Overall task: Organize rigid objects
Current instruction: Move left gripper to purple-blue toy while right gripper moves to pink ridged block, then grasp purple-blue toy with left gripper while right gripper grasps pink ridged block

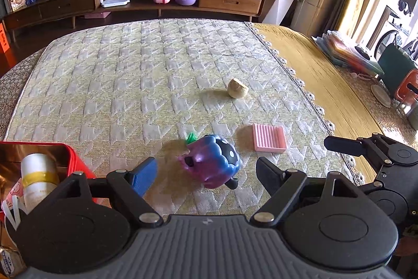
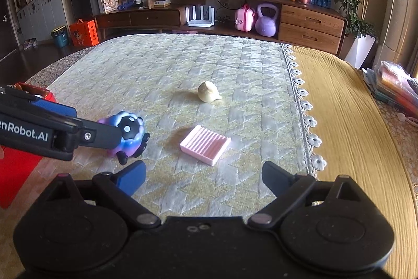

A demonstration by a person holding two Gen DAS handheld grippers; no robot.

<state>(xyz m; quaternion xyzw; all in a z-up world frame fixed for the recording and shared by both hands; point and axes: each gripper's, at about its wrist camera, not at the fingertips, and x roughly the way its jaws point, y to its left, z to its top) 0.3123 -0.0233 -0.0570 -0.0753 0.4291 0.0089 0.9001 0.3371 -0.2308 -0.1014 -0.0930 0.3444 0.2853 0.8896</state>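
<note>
The left gripper (image 1: 206, 174) is held with jaws spread wide and nothing in them, right over the purple toy (image 1: 211, 164) on the quilted mat (image 1: 117, 85); the right gripper (image 2: 203, 177) is just as spread and bare near the pink ridged tray (image 2: 205, 147). Both look hard, light and smooth, so the toy's round sides and the tray's long edges would best be pinched. "Robot.AI" can be read on the left gripper; farther off lies a cream lump (image 2: 208, 92).

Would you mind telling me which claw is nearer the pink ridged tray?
Right. The right claw hangs open just short of the pink ridged tray; the left claw is off to one side, open around the purple toy.
</note>
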